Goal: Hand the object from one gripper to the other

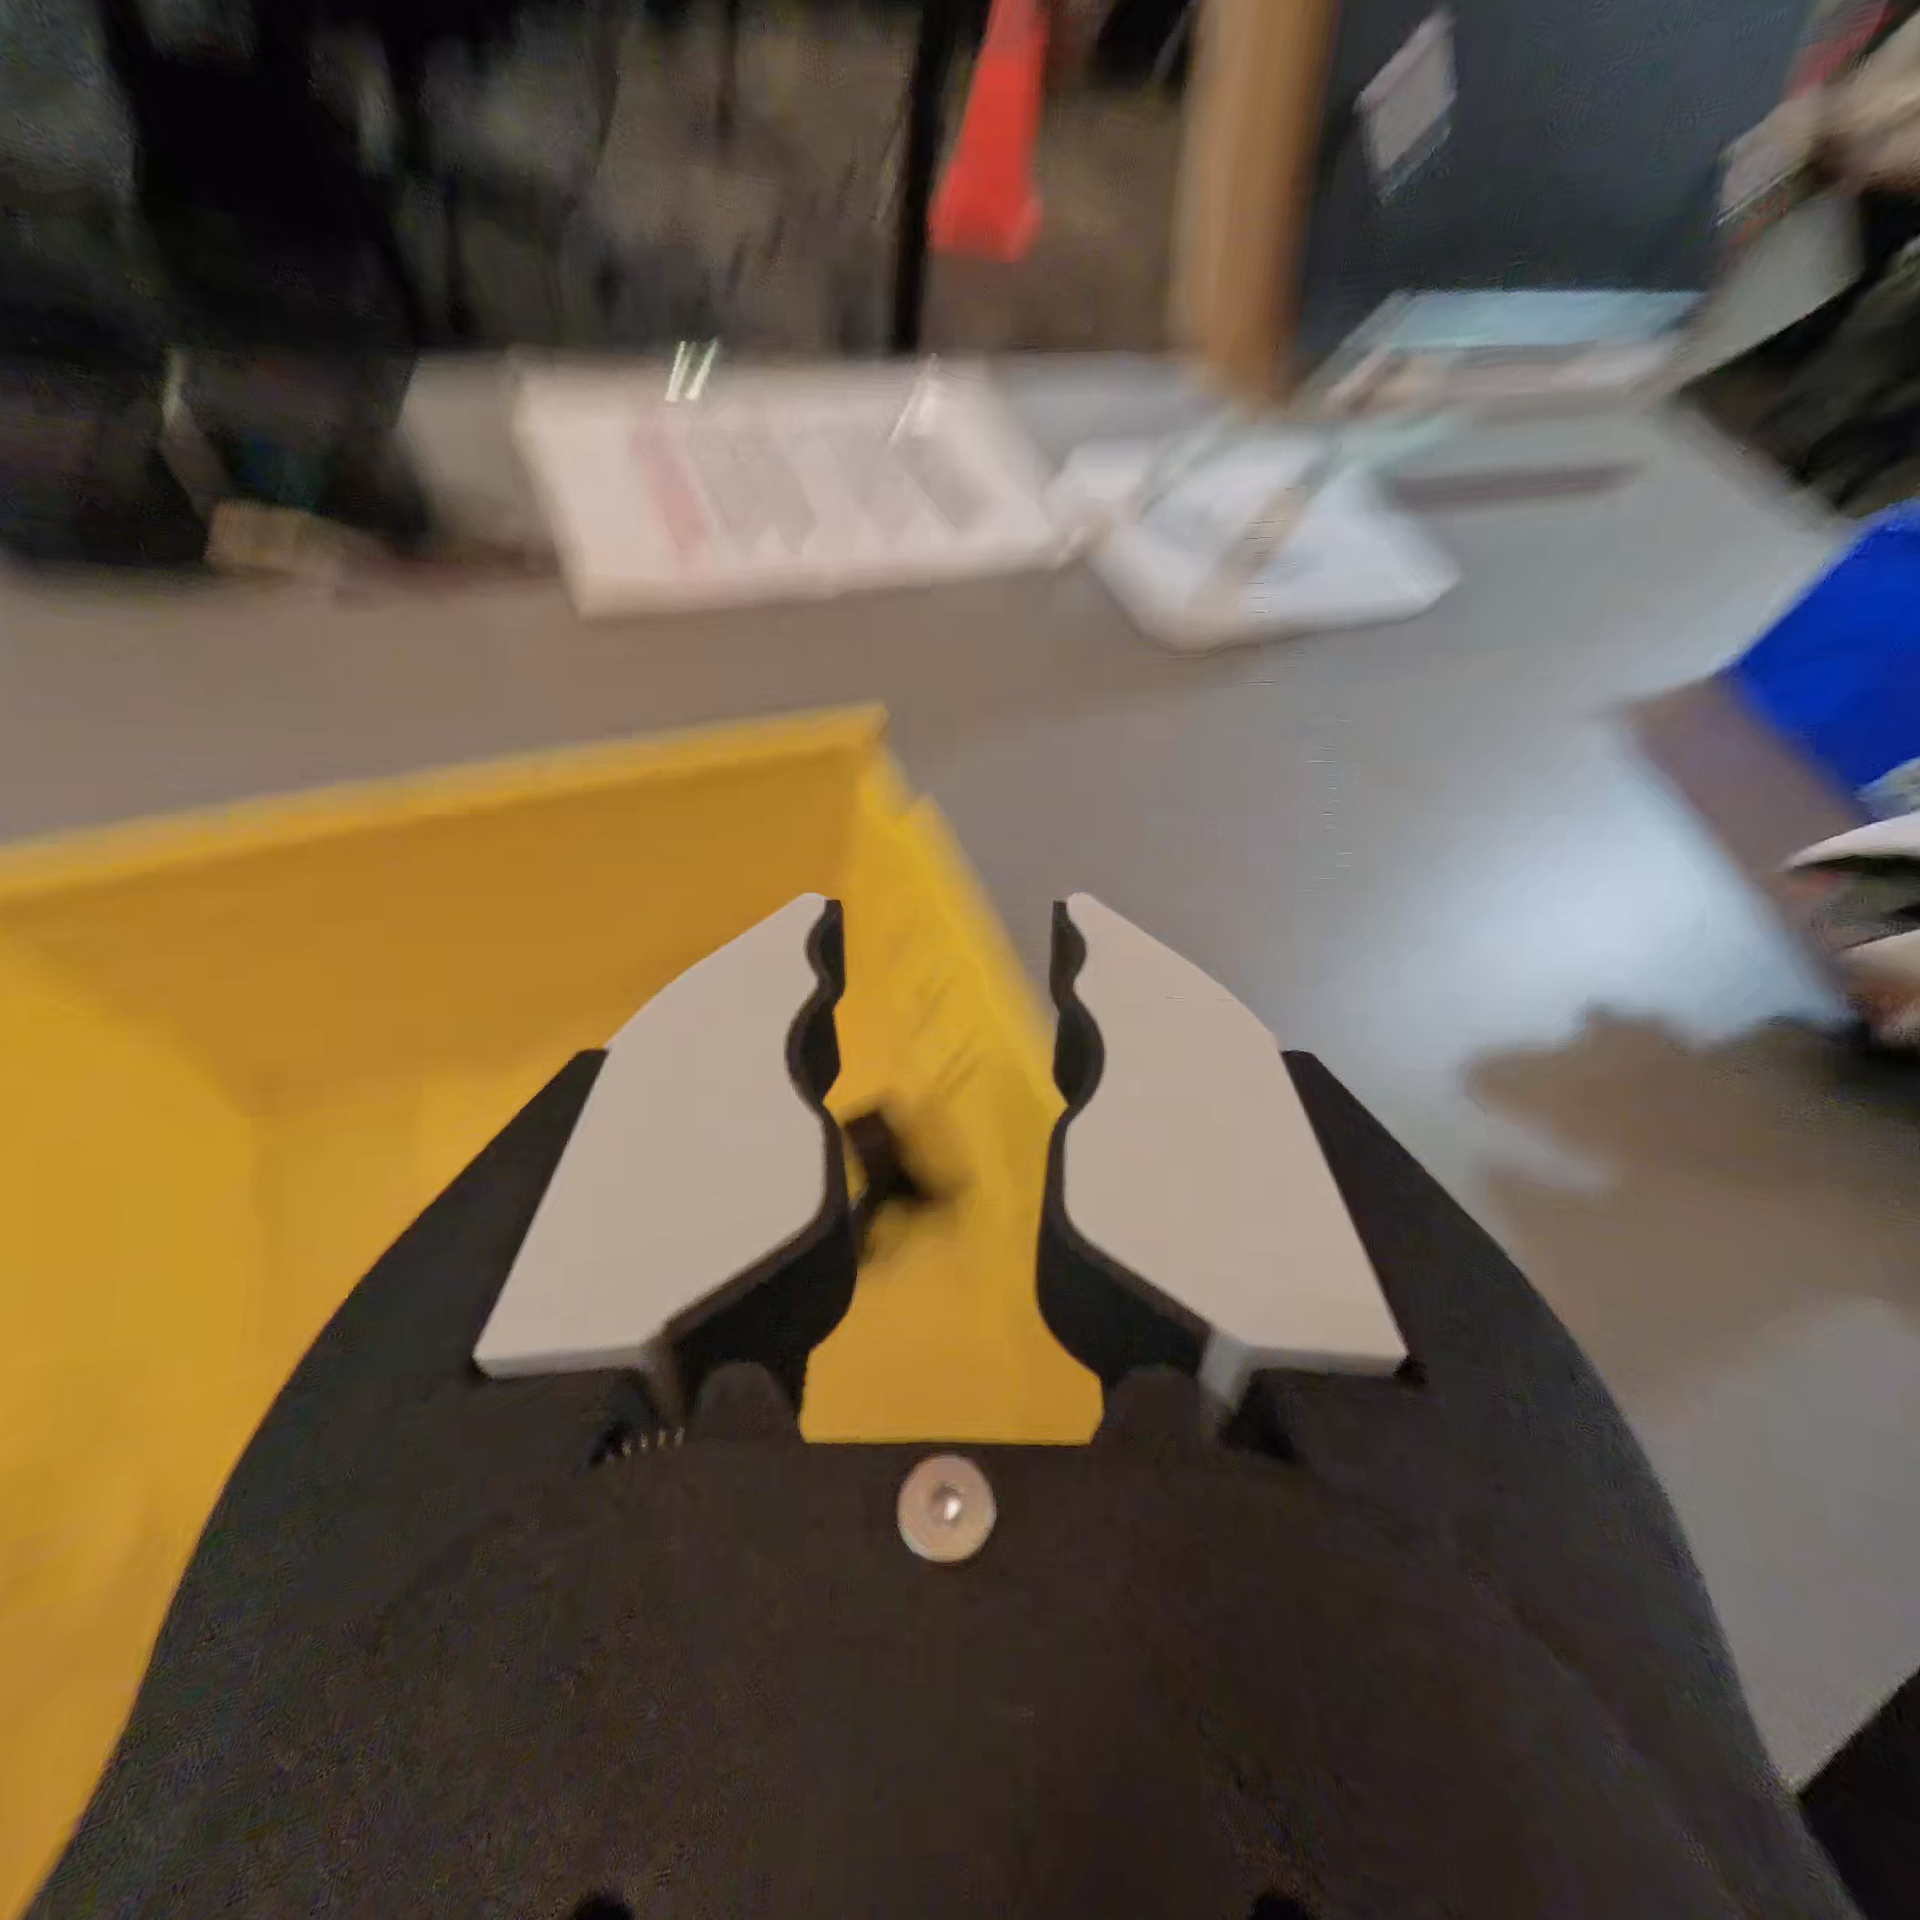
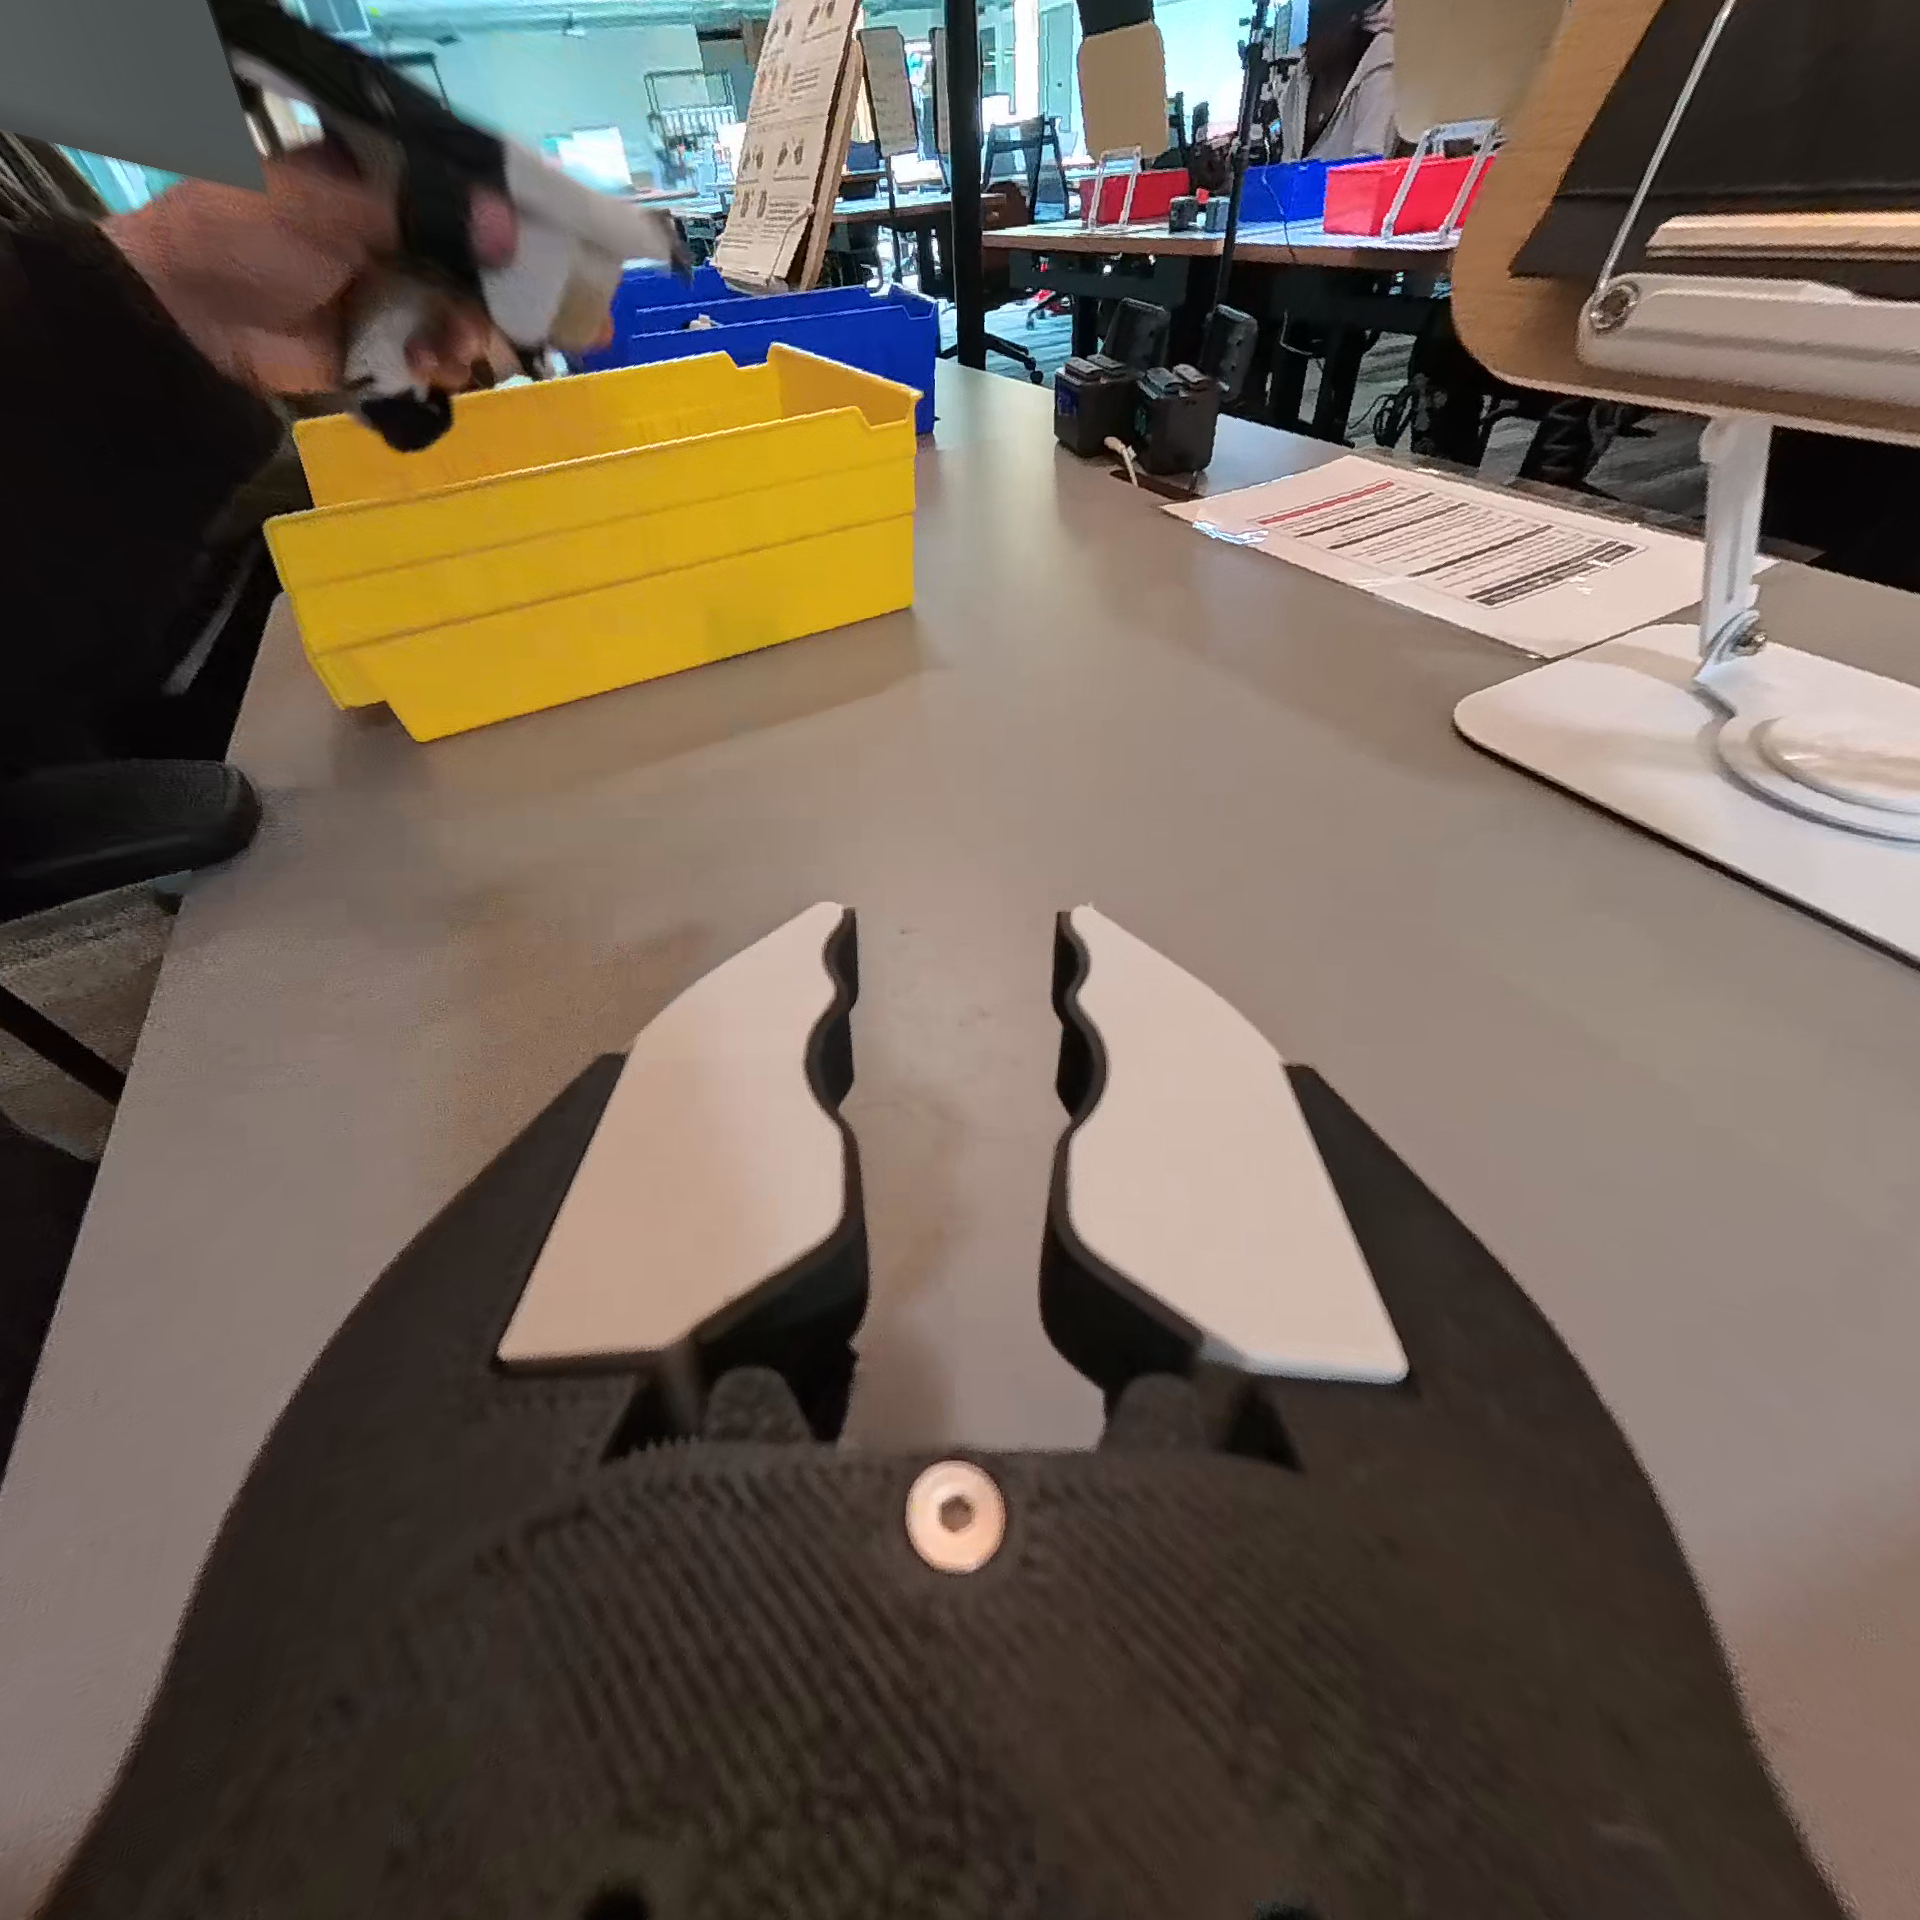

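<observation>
While unreadable, printed sheet [image 2: 1455, 551] beyond yellow bin [image 2: 623, 561] on table [image 2: 1039, 779].

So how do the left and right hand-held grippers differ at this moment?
The left hand-held gripper hangs over the yellow bin, where a small dark object lies on the bin floor; the right hand-held gripper is over bare grey table. The left wrist view is motion-blurred; the right wrist view is sharp. Both stand open and hold nothing.
</observation>
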Tool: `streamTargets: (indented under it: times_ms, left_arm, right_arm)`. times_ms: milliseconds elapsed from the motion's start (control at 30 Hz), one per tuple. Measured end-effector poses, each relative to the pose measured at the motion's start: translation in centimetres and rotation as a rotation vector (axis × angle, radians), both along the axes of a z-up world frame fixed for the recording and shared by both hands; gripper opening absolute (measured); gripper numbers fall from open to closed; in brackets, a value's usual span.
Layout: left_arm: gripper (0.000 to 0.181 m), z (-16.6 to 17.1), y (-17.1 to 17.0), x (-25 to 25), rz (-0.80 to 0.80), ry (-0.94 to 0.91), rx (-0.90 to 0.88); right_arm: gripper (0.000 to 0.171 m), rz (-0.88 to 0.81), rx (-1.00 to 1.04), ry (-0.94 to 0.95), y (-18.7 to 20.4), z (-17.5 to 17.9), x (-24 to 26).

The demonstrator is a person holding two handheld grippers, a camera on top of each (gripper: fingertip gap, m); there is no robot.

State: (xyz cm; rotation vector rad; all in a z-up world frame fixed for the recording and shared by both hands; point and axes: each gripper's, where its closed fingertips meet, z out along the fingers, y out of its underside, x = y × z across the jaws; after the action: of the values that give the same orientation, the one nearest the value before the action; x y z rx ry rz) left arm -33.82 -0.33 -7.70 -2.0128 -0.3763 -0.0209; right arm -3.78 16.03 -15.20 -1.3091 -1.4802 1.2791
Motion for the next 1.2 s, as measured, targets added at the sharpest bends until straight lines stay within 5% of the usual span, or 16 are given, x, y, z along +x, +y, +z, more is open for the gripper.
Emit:
streamTargets:
  times_ms: [133,267,467,533,567,833,1000,1200]
  left_arm:
    - [0.022,-7.5,-3.1,-3.4,0.093,-0.111,-0.185]
    - [0.024,-9.9,-2.1,-1.6,0.0,-0.299,-0.171]
    - [0.036,-13.1,-1.4,0.1,-0.051,-0.328,-0.304]
    - [0.023,-13.9,-1.5,0.4,-0.07,-0.287,-0.368]
    - [0.004,-13.7,-1.4,0.9,-0.104,-0.282,-0.363]
    - [0.001,-3.2,-1.6,-1.9,-0.001,-0.134,0.11]
    - [0.001,3.8,-1.0,1.0,-0.128,-0.137,0.444]
    - [0.001,9.1,2.7,10.4,-0.425,-0.18,0.646]
  right_arm:
    - [0.034,-0.004,-0.01,-0.027,0.1,-0.4,-0.2]
    - [0.032,-0.009,0.01,-0.051,0.0,-0.7,-0.4]
    - [0.03,-0.012,0.037,-0.099,-0.1,-1.4,-0.8]
    - [0.029,-0.008,0.051,-0.111,-0.3,-1.6,-0.9]
    - [0.029,-0.006,0.061,-0.113,-0.4,-1.7,-0.9]
    - [0.029,0.005,0.076,-0.09,-0.6,-1.4,-0.6]
    - [0.029,0.006,0.064,-0.087,-0.6,-1.3,-0.6]
    - [0.029,0.01,0.104,-0.079,-0.9,-1.3,-0.5]
